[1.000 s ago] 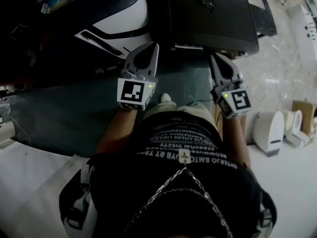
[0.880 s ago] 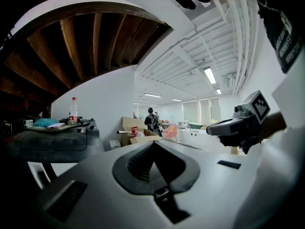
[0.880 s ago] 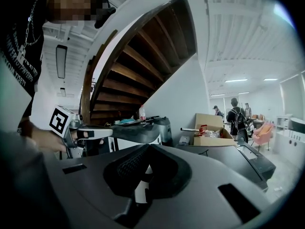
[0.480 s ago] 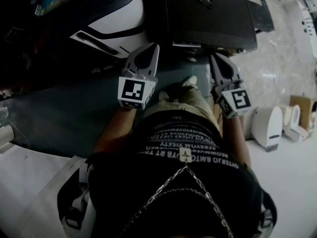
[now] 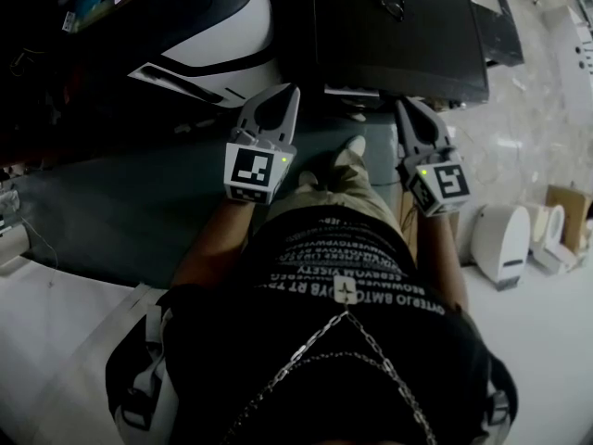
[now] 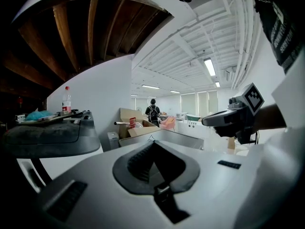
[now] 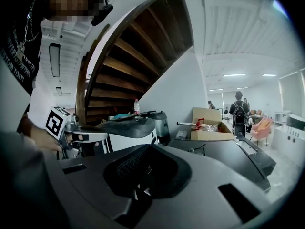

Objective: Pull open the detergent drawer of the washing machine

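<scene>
Washing machine (image 5: 398, 26), as I judge the dark box ahead to be: it sits slightly lower in the head view than a second ago. I read that as the person walking up to it. A white rounded machine (image 5: 218, 40) stands to its left.

Left gripper (image 5: 285, 91) and right gripper (image 5: 406, 107): jaws together, nothing between them. Both sit short of the machine, placed much as they were a second ago. A shoe (image 5: 349, 149) has swung forward between them. So this is approach only, with no contact yet.

Detergent drawer: I find it in no view, so I cannot place it.

Only the gripper views show the room beyond: wooden stair underside (image 7: 133, 56), cardboard box (image 7: 209, 123), bottle (image 6: 66, 99). Only the head view shows the floor (image 5: 120, 211) and the shoe.
</scene>
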Tool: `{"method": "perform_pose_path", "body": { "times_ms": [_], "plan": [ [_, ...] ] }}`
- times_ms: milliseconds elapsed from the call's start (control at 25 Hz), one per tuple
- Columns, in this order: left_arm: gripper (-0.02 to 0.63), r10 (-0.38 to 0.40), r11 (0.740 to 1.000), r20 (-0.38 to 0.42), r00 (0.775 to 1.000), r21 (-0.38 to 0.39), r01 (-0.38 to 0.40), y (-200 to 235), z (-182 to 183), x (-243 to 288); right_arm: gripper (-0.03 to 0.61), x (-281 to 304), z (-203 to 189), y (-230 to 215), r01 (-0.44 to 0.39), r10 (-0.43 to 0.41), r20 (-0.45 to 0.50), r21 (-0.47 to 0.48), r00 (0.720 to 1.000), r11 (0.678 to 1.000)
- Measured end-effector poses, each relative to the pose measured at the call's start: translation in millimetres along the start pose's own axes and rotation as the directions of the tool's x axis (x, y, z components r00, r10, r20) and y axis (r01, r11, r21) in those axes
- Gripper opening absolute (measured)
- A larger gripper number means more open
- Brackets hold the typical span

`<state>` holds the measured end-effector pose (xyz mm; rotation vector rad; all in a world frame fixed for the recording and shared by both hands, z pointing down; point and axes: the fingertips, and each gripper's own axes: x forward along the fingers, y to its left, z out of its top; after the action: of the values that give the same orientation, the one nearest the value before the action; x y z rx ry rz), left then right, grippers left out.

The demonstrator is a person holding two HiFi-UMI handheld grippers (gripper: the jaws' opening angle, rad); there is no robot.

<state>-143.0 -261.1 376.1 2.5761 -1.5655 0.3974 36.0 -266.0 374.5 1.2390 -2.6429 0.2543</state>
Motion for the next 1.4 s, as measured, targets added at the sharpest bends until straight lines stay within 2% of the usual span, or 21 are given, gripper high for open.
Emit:
{"method": "perform_pose_path", "body": {
  "times_ms": [440,640,960,1160,1400],
  "plan": [
    [-0.005,-0.004,1.000,-0.101,0.995,-0.017,0.002,-1.6,-46.4,38.1,0.003,28.9,-35.7,-28.3,-0.033,0.036,-0.066,0.038,0.997,0.999],
    [-0.005,-0.010,1.000,-0.152,0.988,-0.021,0.007,-9.4,-70.4,53.0,0.003,28.8,-68.5,-47.9,-0.007,0.015,-0.122,0.066,0.992,0.998],
    [-0.005,-0.019,1.000,-0.230,0.973,-0.020,0.015,-10.2,-114.1,73.3,0.003,39.5,-100.4,-63.6,-0.021,0.027,-0.174,0.038,0.984,0.999],
    [-0.005,0.019,1.000,-0.269,0.963,-0.003,-0.020,-7.8,-135.4,85.3,0.003,44.1,-133.8,-73.0,-0.031,0.037,-0.253,0.025,0.967,0.999],
    [-0.005,-0.021,1.000,-0.311,0.950,-0.020,0.016,-19.0,-163.4,98.5,0.003,51.6,-170.8,-79.8,-0.043,0.050,-0.304,0.027,0.951,0.999]
  ]
}}
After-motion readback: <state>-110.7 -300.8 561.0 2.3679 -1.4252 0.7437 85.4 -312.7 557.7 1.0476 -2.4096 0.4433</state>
